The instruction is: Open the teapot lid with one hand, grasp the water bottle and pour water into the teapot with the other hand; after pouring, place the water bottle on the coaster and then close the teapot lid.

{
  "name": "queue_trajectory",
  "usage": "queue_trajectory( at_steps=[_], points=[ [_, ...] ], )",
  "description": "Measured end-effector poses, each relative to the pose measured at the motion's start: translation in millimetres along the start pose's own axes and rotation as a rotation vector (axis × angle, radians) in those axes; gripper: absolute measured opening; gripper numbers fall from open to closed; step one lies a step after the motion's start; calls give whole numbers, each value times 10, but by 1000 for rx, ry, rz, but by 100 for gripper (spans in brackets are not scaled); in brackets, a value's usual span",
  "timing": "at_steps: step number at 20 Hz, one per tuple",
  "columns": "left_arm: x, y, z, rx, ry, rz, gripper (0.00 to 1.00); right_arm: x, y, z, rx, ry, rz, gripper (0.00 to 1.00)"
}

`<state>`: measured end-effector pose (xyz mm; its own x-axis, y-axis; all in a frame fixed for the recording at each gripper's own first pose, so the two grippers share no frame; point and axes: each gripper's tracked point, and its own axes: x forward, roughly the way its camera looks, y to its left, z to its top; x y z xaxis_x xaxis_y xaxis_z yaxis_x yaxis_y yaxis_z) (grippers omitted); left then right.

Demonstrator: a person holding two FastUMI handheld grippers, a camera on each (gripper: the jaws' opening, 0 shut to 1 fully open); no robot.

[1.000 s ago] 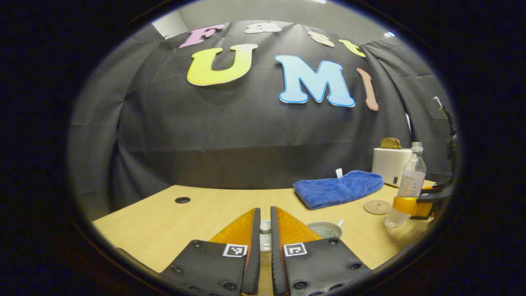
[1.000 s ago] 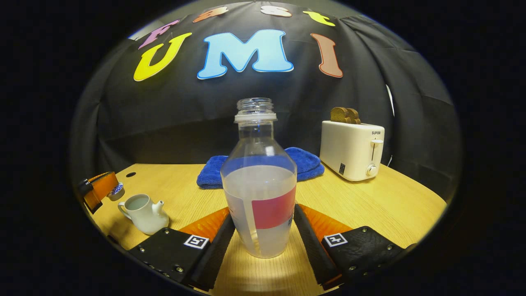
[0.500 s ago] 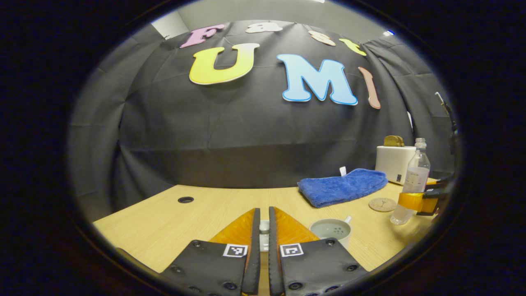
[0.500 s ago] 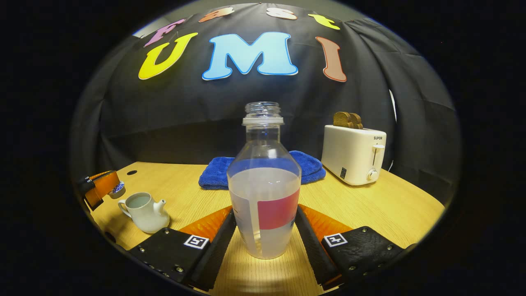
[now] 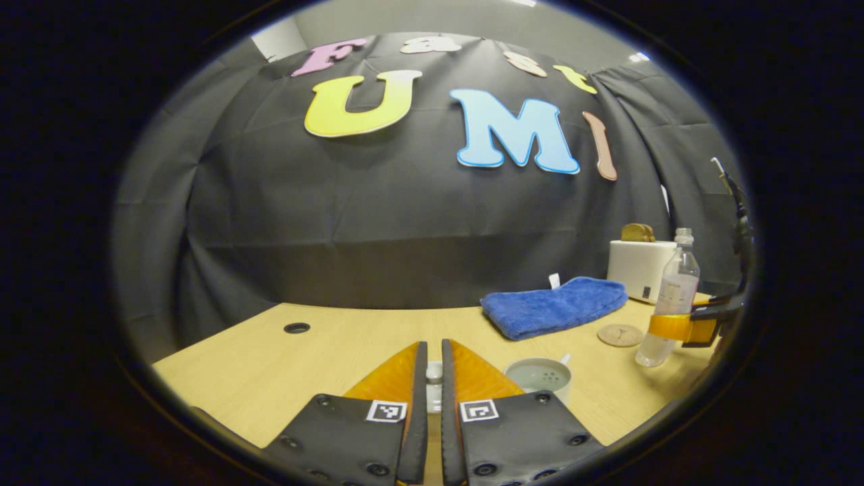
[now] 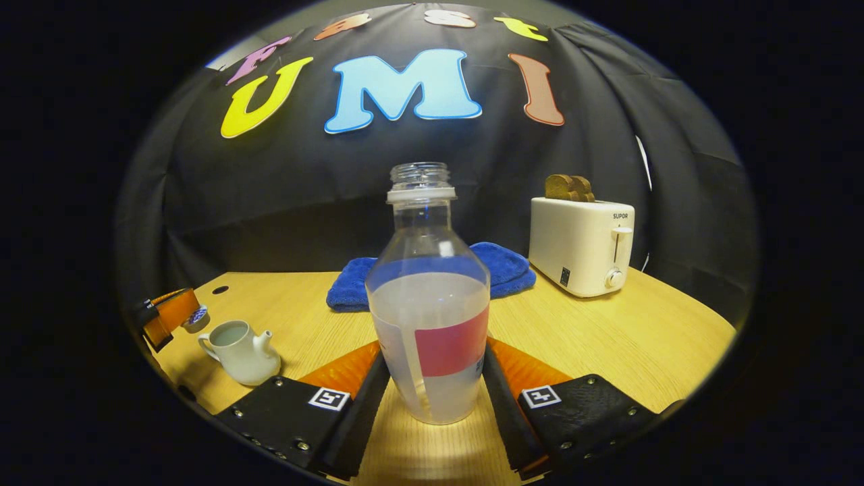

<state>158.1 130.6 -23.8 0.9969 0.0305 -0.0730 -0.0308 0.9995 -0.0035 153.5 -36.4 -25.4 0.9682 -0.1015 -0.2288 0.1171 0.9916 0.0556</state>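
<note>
My left gripper (image 5: 433,347) is shut on the white teapot lid (image 5: 435,378), which it holds by the knob above the table. The open white teapot (image 5: 538,375) stands just right of it, also seen as the teapot (image 6: 239,351) at the far left of the right gripper view. My right gripper (image 6: 435,354) is shut on the clear water bottle (image 6: 429,317), which is upright, uncapped and about half full. In the left gripper view the bottle (image 5: 668,300) stands right of the round coaster (image 5: 620,335). The left gripper (image 6: 169,316) holds the lid (image 6: 197,317) above and left of the teapot.
A folded blue towel (image 6: 499,266) lies behind the bottle on the wooden table (image 6: 607,337). A white toaster (image 6: 582,246) with bread in it stands at the back right. A cable hole (image 5: 297,328) sits at the table's back left.
Both views sway only slightly. The bottle stays upright in the right gripper near the coaster, and the lid stays in the left gripper beside the open teapot.
</note>
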Motion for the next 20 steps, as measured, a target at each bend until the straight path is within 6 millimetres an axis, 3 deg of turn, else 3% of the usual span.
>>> queue_trajectory(
  at_steps=[4, 8, 14, 20],
  points=[
    [3, 12, 44, -9, -11, -4, 15, 6, -36, 21, -22, -1, -13, 75],
    [5, -15, 41, -24, -12, -17, 16, -54, -21, 185, -138, -46, -54, 75],
    [8, 15, 82, -20, -22, -25, 16, -33, 276, 132, -434, -48, -69, 75],
    [-3, 303, 113, -90, -27, 2, 15, 0, 538, 182, -710, -64, -55, 75]
  ],
)
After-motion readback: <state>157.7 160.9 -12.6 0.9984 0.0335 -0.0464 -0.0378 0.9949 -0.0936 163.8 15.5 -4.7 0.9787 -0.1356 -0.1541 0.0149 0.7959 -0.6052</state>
